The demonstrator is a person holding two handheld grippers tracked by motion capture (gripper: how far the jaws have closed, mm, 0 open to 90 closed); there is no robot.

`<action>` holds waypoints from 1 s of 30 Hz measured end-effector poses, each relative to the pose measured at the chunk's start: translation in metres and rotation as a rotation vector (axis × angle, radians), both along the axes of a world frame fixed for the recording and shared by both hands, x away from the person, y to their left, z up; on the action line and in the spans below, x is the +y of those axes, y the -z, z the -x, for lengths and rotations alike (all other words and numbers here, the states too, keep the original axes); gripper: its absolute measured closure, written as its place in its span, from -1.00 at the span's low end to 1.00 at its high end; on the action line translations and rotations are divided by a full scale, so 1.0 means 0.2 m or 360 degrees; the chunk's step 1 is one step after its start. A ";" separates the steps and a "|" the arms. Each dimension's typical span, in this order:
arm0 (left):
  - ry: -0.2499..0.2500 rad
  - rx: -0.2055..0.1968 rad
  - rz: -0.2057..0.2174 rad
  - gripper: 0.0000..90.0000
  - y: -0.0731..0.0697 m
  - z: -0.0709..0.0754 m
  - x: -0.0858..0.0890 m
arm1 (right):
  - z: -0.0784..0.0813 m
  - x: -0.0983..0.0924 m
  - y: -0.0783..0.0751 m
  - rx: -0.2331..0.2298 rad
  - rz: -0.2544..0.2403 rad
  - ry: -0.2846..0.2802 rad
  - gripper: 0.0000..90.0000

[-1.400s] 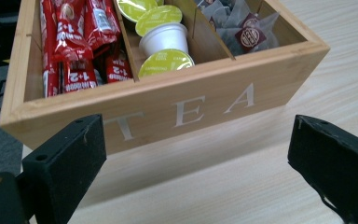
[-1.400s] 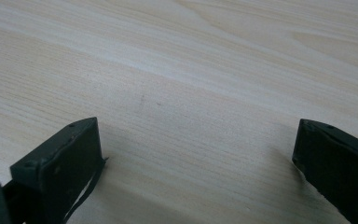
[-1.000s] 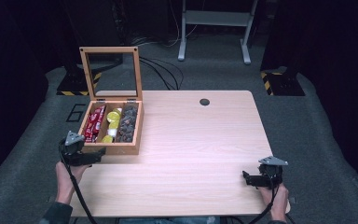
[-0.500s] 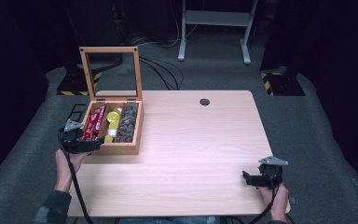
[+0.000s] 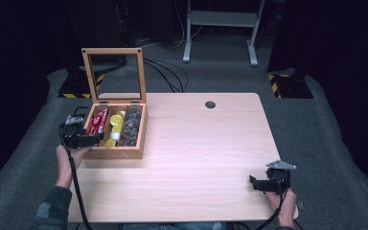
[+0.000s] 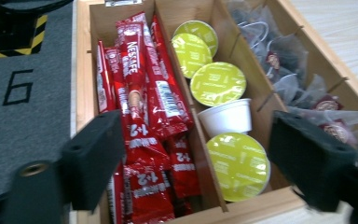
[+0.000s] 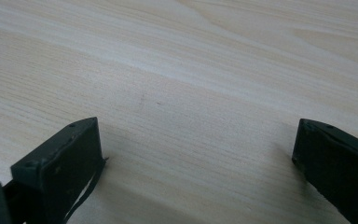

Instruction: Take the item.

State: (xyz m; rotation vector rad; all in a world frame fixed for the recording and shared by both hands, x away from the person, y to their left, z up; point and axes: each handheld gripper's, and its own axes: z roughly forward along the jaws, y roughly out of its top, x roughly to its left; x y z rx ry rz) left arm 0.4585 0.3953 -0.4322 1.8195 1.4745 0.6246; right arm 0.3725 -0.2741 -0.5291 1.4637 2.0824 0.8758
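A wooden box (image 5: 117, 154) with its glass lid (image 5: 114, 50) raised stands at the table's left edge. Its three compartments hold red coffee sachets (image 6: 140, 102), yellow-green capsules (image 6: 216, 83) and tea bags (image 6: 303, 93). My left gripper (image 5: 95, 139) hovers at the box's near left corner, pointing over the sachets (image 5: 98, 120). Its jaws have just been closing, but they stand apart and grip nothing (image 6: 200, 158). My right gripper (image 5: 252, 183) rests low at the table's near right, open over bare wood (image 7: 196, 154).
The light wooden table (image 5: 196, 143) has a round cable hole (image 5: 210, 104) at its far edge. Grey carpet with a printed 6 (image 6: 16, 86) lies left of the box. Cables and a metal stand (image 5: 220, 28) are beyond the table.
My left gripper has moved away from me along the box's left side and now reaches over its near left corner. The right gripper has kept still.
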 end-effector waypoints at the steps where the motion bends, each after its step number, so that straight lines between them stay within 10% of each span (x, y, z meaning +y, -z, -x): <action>1: -0.0011 0.0008 0.0007 -0.42 0.00 -0.01 0.01 | 0.00 0.00 0.00 0.0000 -0.0001 0.0001 -0.98; 30: -0.0175 0.0071 -0.0166 0.67 0.11 -0.16 0.02 | 0.00 0.00 0.00 -0.0001 0.0001 0.0000 -0.98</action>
